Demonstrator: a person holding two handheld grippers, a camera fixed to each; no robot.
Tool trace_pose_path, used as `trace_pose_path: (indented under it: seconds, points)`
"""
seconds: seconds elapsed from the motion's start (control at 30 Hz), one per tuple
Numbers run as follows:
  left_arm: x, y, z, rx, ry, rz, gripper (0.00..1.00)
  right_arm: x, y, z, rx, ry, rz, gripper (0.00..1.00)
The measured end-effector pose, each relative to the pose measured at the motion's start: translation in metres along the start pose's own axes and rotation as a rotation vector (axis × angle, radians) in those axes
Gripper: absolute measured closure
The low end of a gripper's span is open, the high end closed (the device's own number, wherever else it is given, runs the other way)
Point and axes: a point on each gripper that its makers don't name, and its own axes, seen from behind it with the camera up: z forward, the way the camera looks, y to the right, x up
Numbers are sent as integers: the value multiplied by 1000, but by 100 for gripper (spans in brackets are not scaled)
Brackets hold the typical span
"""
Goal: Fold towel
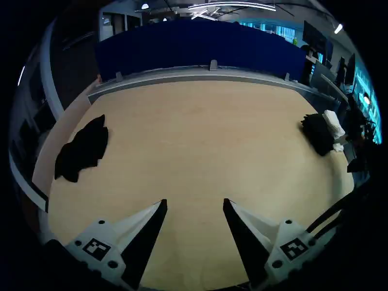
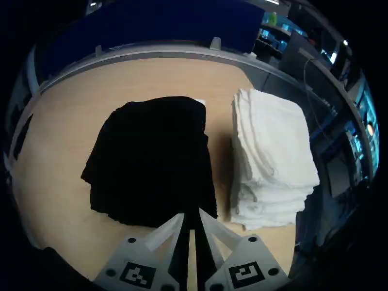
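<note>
A crumpled black towel (image 1: 80, 150) lies loose at the left side of the wooden table (image 1: 203, 140). My left gripper (image 1: 195, 201) hovers open above the table's near part, well apart from that towel, with nothing between its fingers. In the right gripper view a stack of folded black towels (image 2: 155, 155) sits beside a stack of folded white towels (image 2: 271, 155). My right gripper (image 2: 193, 213) is shut, its fingertips at the near edge of the black stack. Whether cloth is pinched between them is hidden. Both stacks also appear far right in the left gripper view: black stack (image 1: 317, 133), white stack (image 1: 334, 123).
A blue partition (image 1: 199, 48) with a grey rail runs along the table's far edge. Office desks and monitors (image 1: 339, 72) stand beyond the right side. The white stack lies close to the table's right edge (image 2: 300, 228).
</note>
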Motion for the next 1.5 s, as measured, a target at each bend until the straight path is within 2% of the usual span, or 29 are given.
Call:
trace_pose_path:
  seconds: [0.17, 0.23, 0.3, 0.37, 0.5, 0.57, 0.63, 0.77, 0.9, 1.17, 1.37, 1.5]
  points:
    - [0, 0, -1, -1, 1, 2, 15, 0, 1, 0, -3, 0, 12, 92]
    - [0, 0, -2, -2, 1, 3, 15, -1, 1, -1, -8, 0, 13, 88]
    - [1, 0, -2, -4, 2, 3, 15, -1, 2, -3, -15, 3, 13, 77]
    - [2, 0, -3, -6, 2, 4, 15, -2, 4, -5, -27, 10, 12, 60]
    - [4, 0, -3, -11, 4, 7, 15, -3, 6, -12, -37, 31, 8, 40]
    - [5, 1, -3, -13, 4, 9, 15, -3, 6, -15, -38, 42, 9, 27]
    - [6, 1, -2, -17, 5, 11, 15, -1, 3, -19, -31, 58, 9, 22]
    - [7, 3, -1, -23, 6, 15, 15, 10, -6, -27, -9, 108, 2, 6]
    - [7, 4, 0, -27, 5, 16, 15, 26, -20, -32, 26, 156, -9, 0]
    - [5, 0, -2, -22, 7, 15, 15, 45, -43, -30, 66, 188, -30, 0]
    - [3, -6, -4, -10, 4, 13, 15, 46, -66, -18, 107, 183, -55, 0]
    - [0, -10, -6, 0, 2, 13, 15, 31, -73, -4, 113, 145, -75, 0]
